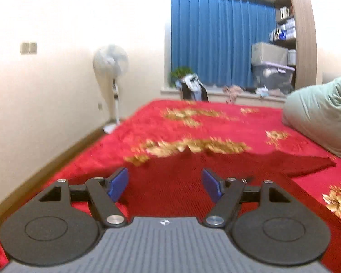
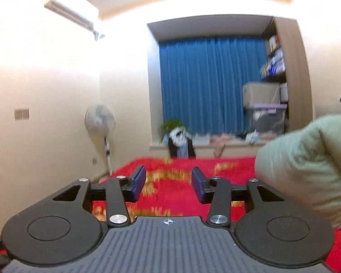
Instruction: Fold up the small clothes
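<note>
Nearest the lens, your left gripper point(image 1: 165, 183) is pointing out over the bed, its blue pads point(image 1: 118, 183) standing wide apart with nothing between them. Your right gripper point(image 2: 168, 183) is doing likewise, looking almost level across the room; its jaws are parted, a little narrower than the left's, and are holding nothing.

Beyond them, in order of bulk:

- Red bedspread point(image 1: 227, 125), patterned in gold, is filling the lower middle of both views. Motion blur is softening the pattern.
- Blue curtain point(image 1: 220, 41) is hanging closed across the window recess at the far end of the room.
- Pale green quilt point(image 1: 318, 113) is lying bundled on the bed's right side; in the right wrist view it is bulking just beside the right finger.
- Dark red garment point(image 1: 216, 170), the piece being folded, is lying flat on the bedspread just ahead of and below your left gripper, apart from both pads. Its far edge is running straight to a corner on the right. You are not seeing it in the right wrist view.
- Shelving point(image 1: 284, 22) is standing to the right of the curtain, with storage boxes point(image 1: 270, 68) stacked before it.
- White standing fan point(image 1: 111, 68) is standing on the floor against the left wall.
- Clothes are lying heaped on the sill point(image 1: 193, 86); blur is keeping you from telling what they are.
</note>
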A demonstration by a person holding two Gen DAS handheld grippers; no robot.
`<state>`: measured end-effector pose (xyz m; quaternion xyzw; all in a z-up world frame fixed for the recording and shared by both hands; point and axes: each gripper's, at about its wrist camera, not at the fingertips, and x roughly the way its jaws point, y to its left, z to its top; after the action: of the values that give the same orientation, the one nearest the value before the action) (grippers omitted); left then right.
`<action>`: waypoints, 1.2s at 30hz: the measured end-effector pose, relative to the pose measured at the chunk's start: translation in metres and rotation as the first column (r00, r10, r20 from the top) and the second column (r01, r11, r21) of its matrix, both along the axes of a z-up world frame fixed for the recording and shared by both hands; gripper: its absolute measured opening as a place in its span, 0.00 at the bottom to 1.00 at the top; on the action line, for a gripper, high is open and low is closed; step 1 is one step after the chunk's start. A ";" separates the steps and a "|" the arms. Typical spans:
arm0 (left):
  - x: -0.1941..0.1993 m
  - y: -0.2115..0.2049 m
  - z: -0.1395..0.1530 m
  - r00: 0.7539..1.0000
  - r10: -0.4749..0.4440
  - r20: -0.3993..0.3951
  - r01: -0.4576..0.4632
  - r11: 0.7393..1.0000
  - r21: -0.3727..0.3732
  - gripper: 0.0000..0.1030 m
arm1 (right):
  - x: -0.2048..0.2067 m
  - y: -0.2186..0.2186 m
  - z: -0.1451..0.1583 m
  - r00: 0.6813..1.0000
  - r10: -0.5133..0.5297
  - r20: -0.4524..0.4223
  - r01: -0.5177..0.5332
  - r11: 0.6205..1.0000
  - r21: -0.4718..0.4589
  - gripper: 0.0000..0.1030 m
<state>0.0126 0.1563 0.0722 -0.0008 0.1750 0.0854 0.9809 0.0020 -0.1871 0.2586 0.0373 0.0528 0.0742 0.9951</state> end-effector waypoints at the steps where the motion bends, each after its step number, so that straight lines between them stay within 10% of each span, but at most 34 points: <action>1: -0.001 0.001 0.003 1.000 -0.004 0.004 0.004 1.000 -0.010 0.76 | 0.000 0.002 0.004 1.000 -0.004 0.011 0.004 1.000 -0.008 0.49; 8: 0.008 0.017 0.000 0.999 0.011 -0.034 -0.013 0.998 -0.060 0.75 | 0.026 0.009 -0.035 0.995 0.007 -0.103 -0.014 0.998 -0.062 0.49; 13: 0.022 0.034 -0.018 0.989 -0.004 -0.151 -0.029 0.977 -0.213 0.38 | 0.048 0.006 -0.088 0.975 0.017 -0.221 -0.029 0.998 -0.053 0.49; 19: 0.035 0.047 -0.029 0.975 0.040 -0.218 -0.090 0.971 -0.223 0.31 | 0.066 -0.008 -0.131 0.950 0.038 -0.310 -0.045 0.999 -0.016 0.49; 27: 0.078 0.176 -0.026 0.951 0.202 -0.235 -0.282 0.880 -0.383 0.31 | 0.099 -0.005 -0.159 0.950 0.141 -0.281 -0.144 0.990 0.007 0.49; 31: 0.069 0.248 -0.077 0.879 0.369 -0.302 -0.472 0.760 -0.446 0.31 | 0.107 -0.001 -0.200 0.929 0.160 -0.334 -0.162 0.987 0.021 0.49; 33: 0.063 0.284 -0.106 0.799 0.434 -0.417 -0.601 0.604 -0.524 0.33 | 0.114 0.005 -0.213 0.912 0.176 -0.370 -0.172 0.984 0.044 0.48; 36: 0.050 0.323 -0.133 0.746 0.479 -0.462 -0.658 0.426 -0.621 0.46 | 0.123 0.016 -0.224 0.907 0.200 -0.371 -0.216 0.976 -0.003 0.47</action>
<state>0.0623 0.4796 -0.0607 -0.4571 0.2877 0.3320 0.7733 0.1246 -0.1715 0.0350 0.0229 0.2440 0.1702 0.9544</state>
